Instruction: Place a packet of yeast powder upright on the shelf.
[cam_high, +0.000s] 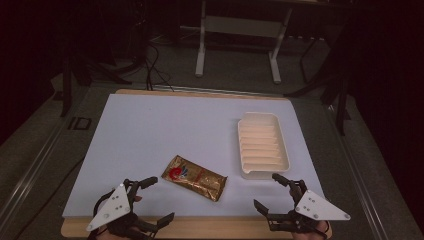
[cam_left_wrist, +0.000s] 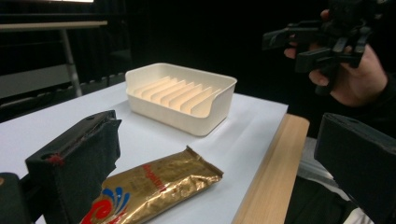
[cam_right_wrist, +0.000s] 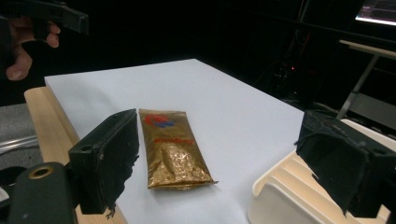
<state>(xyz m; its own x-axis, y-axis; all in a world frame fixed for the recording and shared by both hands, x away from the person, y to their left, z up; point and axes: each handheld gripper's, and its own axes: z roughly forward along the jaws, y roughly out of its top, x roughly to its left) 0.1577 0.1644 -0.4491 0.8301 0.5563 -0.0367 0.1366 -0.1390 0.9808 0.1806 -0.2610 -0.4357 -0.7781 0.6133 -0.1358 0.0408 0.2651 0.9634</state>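
One white board (cam_high: 150, 130) covers the wooden table (cam_high: 210, 227). One cream ribbed tray (cam_high: 262, 145) sits at the board's right side. One gold foil packet (cam_high: 194, 177) with a red-blue logo lies flat near the front edge, just left of the tray, apart from it. Two grippers: left gripper (cam_high: 152, 200) and right gripper (cam_high: 267, 192), both at the front edge, jaws spread wide, holding nothing, flanking the packet without touching.
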